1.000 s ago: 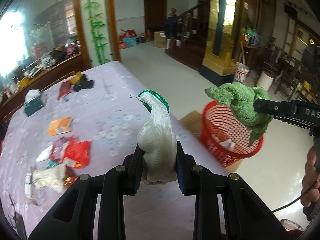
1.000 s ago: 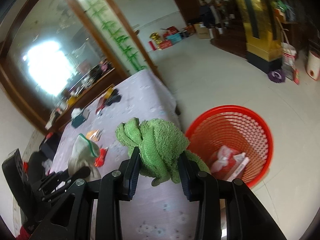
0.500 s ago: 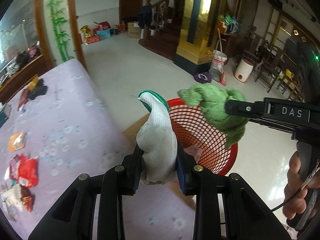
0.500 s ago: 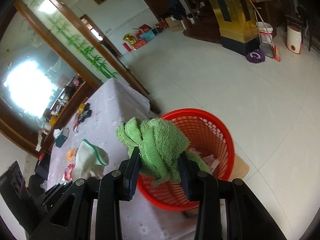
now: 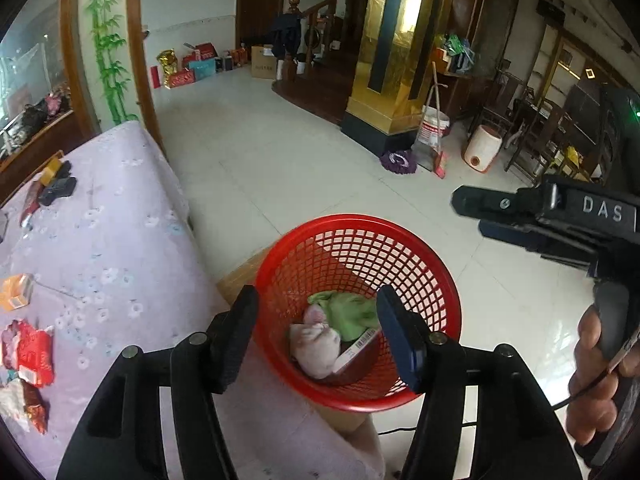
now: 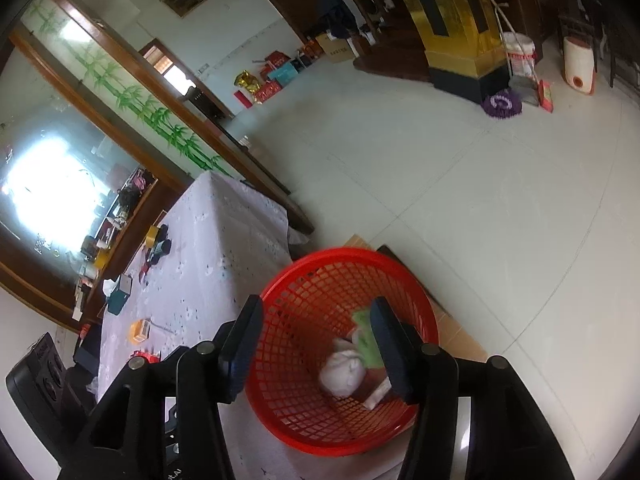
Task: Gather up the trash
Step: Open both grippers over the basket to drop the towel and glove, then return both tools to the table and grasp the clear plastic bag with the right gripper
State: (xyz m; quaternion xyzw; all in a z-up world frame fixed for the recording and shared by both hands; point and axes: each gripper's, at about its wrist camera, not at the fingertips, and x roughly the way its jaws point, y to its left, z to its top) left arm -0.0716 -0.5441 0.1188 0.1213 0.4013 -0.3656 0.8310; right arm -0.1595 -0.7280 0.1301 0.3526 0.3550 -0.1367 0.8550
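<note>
Trash from this trip now lies in the red basket [image 5: 444, 280]: a white glove [image 5: 316, 346] and a green cloth [image 5: 348, 314] rest on its bottom beside a barcoded packet [image 5: 358, 350]. Both tools stand over the basket with nothing between their jaws. The left tool [image 5: 316, 336] and the right tool [image 6: 316, 346] have just been opening, and each is now held moderately wide and empty.

That part of the job looks done, but plenty is left. On the desk [image 5: 120, 248], with its flowered lilac cover, sit an orange box [image 5: 16, 290], red wrappers [image 5: 30, 354] with crumpled ones below them, and a dark bundle [image 5: 58, 190] at the far end. I judge the task roughly midway at best.

The left wrist view shows the near wrappers on the desk, and also the right tool from the side [image 5: 468, 204] with the person's hand [image 5: 600, 380] on its grip. The right wrist view hides those wrappers almost entirely, yet it reveals the far side of the desk, with a teal box [image 6: 118, 300] and clutter along the wooden ledge, and it shows the flattened cardboard [image 6: 456, 332] under the basket.
</note>
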